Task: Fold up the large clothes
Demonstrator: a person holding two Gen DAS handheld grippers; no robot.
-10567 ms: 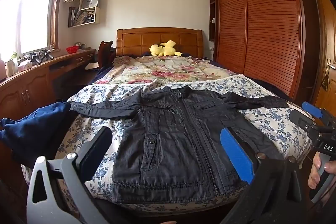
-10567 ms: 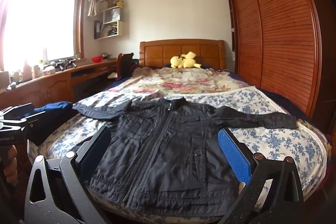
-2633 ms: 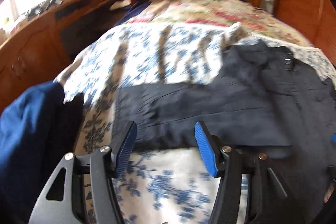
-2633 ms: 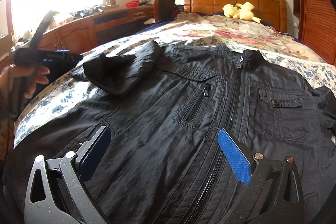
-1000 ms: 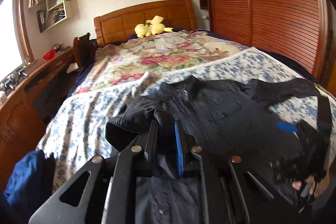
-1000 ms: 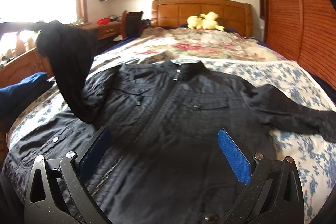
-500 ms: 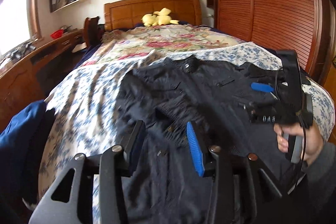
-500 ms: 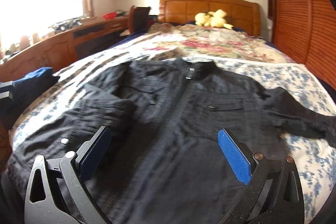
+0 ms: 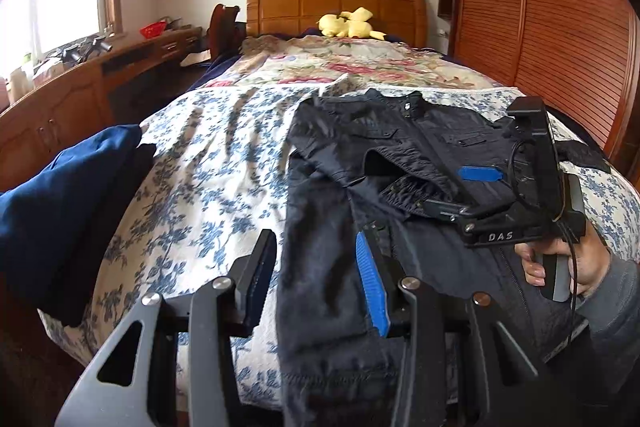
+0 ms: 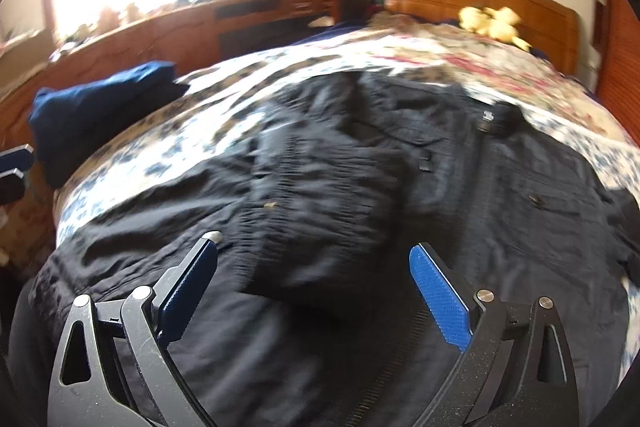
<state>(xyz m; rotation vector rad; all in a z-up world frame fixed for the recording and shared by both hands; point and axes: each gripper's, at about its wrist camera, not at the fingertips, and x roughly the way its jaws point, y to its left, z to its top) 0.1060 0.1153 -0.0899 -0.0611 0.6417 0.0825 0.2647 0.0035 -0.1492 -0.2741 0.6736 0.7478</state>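
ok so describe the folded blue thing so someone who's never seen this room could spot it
Start at the bed with the blue-flowered white cover and go to the edge nearest the wooden desk under the window. The blue garment lies bunched on that edge. It is plain bright navy, unlike the near-black jacket spread over the cover.

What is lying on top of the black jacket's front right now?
One sleeve is folded over the black jacket, covering part of the chest. The zipper and collar show; whatever is under the sleeve is hidden. The other sleeve trails onto the floral bedspread.
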